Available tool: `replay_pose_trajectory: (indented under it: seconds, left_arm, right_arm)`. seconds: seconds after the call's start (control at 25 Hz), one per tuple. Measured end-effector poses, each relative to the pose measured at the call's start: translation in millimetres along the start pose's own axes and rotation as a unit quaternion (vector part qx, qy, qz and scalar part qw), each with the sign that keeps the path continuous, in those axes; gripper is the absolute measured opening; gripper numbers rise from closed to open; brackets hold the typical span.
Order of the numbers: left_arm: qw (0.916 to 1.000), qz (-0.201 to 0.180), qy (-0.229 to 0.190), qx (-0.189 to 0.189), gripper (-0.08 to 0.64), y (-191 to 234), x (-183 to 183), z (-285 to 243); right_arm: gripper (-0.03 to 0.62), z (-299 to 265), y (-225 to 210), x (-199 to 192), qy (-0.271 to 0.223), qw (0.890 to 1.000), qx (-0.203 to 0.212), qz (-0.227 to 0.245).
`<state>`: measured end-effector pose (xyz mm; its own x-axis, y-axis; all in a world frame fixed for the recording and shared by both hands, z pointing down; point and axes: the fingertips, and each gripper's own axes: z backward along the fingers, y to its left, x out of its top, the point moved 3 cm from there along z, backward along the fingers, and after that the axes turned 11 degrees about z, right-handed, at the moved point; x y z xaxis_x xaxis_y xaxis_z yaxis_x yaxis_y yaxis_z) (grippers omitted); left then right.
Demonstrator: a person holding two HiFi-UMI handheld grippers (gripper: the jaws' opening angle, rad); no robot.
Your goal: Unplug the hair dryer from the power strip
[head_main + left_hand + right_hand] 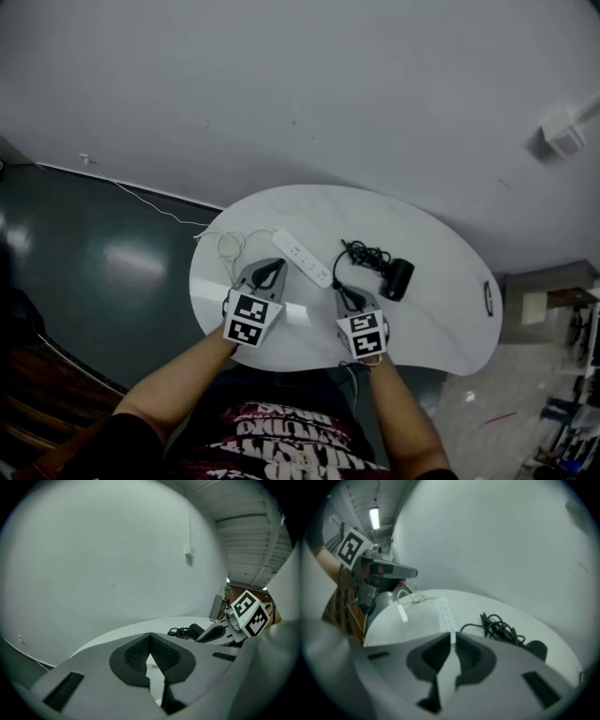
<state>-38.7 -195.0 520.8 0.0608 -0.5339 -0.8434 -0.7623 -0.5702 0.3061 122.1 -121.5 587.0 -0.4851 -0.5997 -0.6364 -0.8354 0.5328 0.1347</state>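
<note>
Dryer [398, 278] lies on the counter [441, 328], right of both tongs, its cord [364, 253] reaching the strip [303, 258] between them. Left tongs [271, 269], pressed together, pin nothing, so the strip may drag. Right tongs [344, 296], likewise together, could only shove.

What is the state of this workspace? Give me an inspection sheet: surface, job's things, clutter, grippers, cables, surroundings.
Surface: white rounded table.
Job's things: white power strip mid-table; black hair dryer lying to its right, apart.
Clutter: small dark item at the right edge, too small to tell.
Grippers: left gripper and right gripper both shut, empty, above the table's near side.
Cables: black cord bunched by the dryer, running to the strip's near end; white cord coiled at left.
Surroundings: grey wall, dark floor.
</note>
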Motion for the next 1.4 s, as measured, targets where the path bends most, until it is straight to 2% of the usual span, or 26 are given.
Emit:
replay_pose_trajectory:
  seconds: [0.2, 0.24, 0.32, 0.52, 0.64, 0.8, 0.84, 0.92, 1.0, 1.04, 1.08, 1.12, 1.16, 1.24, 1.32, 1.4]
  left_arm:
    - [0.9981, -0.023, 0.057, 0.004, 0.017, -10.3, -34.5, -44.9]
    - [0.9974, -0.028, 0.066, 0.007, 0.017, -9.4, -40.2, -53.0]
    - [0.9963, -0.032, 0.079, 0.012, 0.017, -7.5, -47.6, -67.4]
    - [0.9917, -0.041, 0.121, 0.014, 0.017, -3.7, -66.1, -93.6]
    - [0.9907, -0.053, 0.125, 0.009, 0.017, -5.6, -69.9, -105.9]
    - [0.9899, -0.069, 0.123, -0.004, 0.017, -12.5, -73.9, -117.2]
    - [0.9894, -0.069, 0.128, -0.008, 0.017, -13.7, -76.6, -119.9]
    - [0.9875, -0.069, 0.141, -0.013, 0.017, -13.7, -83.5, -124.3]
    - [0.9856, -0.070, 0.154, -0.014, 0.017, -11.8, -90.4, -125.7]
    - [0.9851, -0.070, 0.156, -0.016, 0.017, -11.0, -92.8, -125.6]
    - [0.9851, -0.070, 0.156, -0.018, 0.017, -10.6, -93.9, -125.3]
    - [0.9852, -0.070, 0.155, -0.021, 0.017, -10.6, -94.1, -125.3]
    - [0.9853, -0.070, 0.154, -0.025, 0.017, -10.6, -93.6, -125.6]
    - [0.9846, -0.071, 0.157, -0.030, 0.017, -10.7, -93.1, -126.2]
    - [0.9838, -0.073, 0.160, -0.034, 0.017, -11.6, -93.7, -126.3]
    - [0.9836, -0.073, 0.161, -0.037, 0.017, -11.7, -94.0, -126.3]
  right_arm:
    - [0.039, -33.6, -9.6, -18.8, 0.036, 0.998, 0.041, 0.031]
    - [0.047, -39.1, -9.8, -20.5, 0.040, 0.997, 0.052, 0.036]
    - [0.119, -48.7, -10.6, -22.9, 0.049, 0.995, 0.072, 0.044]
    - [0.121, -64.8, -10.5, -26.4, 0.060, 0.992, 0.107, 0.037]
    - [0.118, -68.1, -11.3, -25.5, 0.059, 0.991, 0.121, 0.019]
    - [0.090, -65.1, -11.0, -22.0, 0.050, 0.991, 0.119, 0.026]
    - [0.087, -62.1, -12.1, -18.1, 0.035, 0.992, 0.120, 0.013]
    - [0.077, -52.8, -17.8, -4.5, -0.024, 0.989, 0.133, -0.058]
    - [0.071, -43.0, -26.7, 9.7, -0.099, 0.969, 0.155, -0.163]
    - [0.032, -40.0, -31.5, 14.0, -0.127, 0.956, 0.163, -0.210]
    - [0.032, -39.4, -35.4, 15.7, -0.144, 0.944, 0.167, -0.246]
    - [0.032, -41.3, -38.0, 14.6, -0.146, 0.938, 0.167, -0.266]
    - [0.032, -45.0, -39.6, 11.3, -0.139, 0.939, 0.162, -0.271]
    - [0.032, -51.7, -40.8, 3.1, -0.113, 0.951, 0.140, -0.252]
    - [0.035, -51.9, -37.5, 0.4, -0.094, 0.965, 0.127, -0.210]
    - [0.060, -50.1, -25.6, 6.7, -0.078, 0.976, 0.143, -0.148]
